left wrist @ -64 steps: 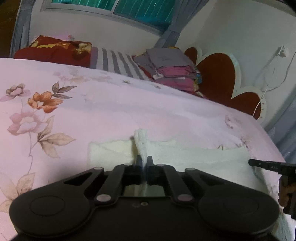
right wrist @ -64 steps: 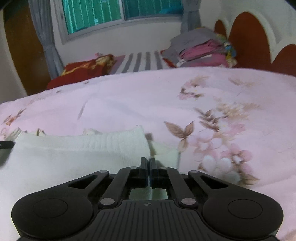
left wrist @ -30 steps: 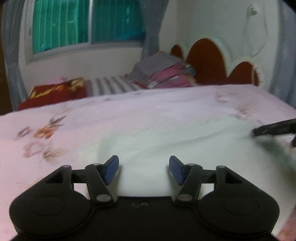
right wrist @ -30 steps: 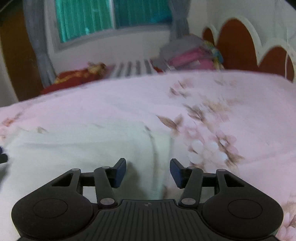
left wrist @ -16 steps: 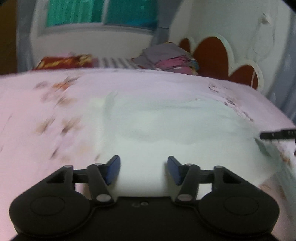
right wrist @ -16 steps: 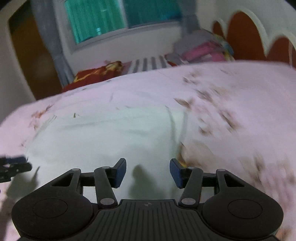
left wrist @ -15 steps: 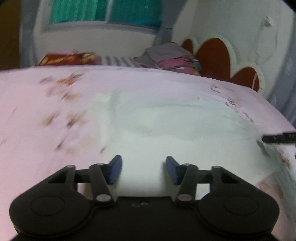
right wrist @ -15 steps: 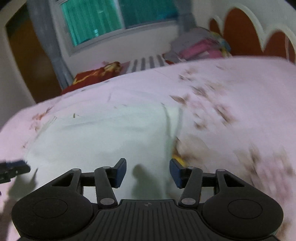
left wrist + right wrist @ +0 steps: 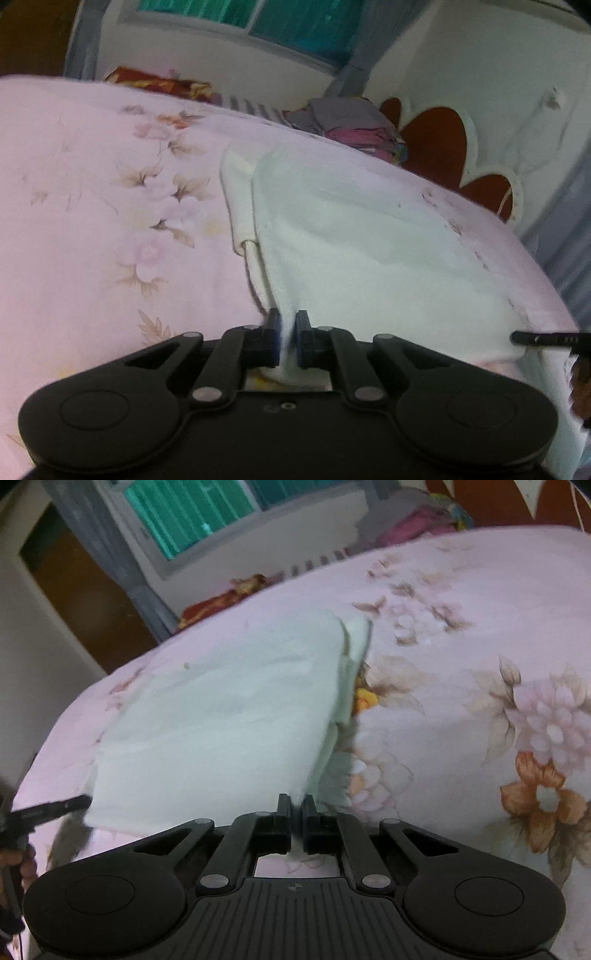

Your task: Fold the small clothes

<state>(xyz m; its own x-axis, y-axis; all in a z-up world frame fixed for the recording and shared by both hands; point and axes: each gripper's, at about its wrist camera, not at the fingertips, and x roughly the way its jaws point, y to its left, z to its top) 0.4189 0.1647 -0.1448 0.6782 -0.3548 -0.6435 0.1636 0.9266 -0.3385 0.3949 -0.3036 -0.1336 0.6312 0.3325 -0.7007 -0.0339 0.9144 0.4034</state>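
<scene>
No containers are showing in either view. A pink floral bedsheet is covering the bed, and a pale cream knitted garment is lying spread flat on it.

Left wrist view: the left gripper is sitting at the garment's near left corner, its jaws clenching a bunched fold of the cream fabric, which is rising between the blue pads. The rest of the garment is extending away from the gripper and to its right. A narrower cream layer is showing along the garment's left edge. At the far right edge, the tip of the right gripper is touching the garment's near right corner.

Right wrist view: the left gripper is appearing at the far left, its tip at the garment's near left corner. The right gripper is grasping the near right corner, jaws nearly closed on a thin edge of fabric. The garment is stretching ahead and to the left of it.

A stack of folded clothes is resting beyond the bedsheet, near a red scalloped headboard.
</scene>
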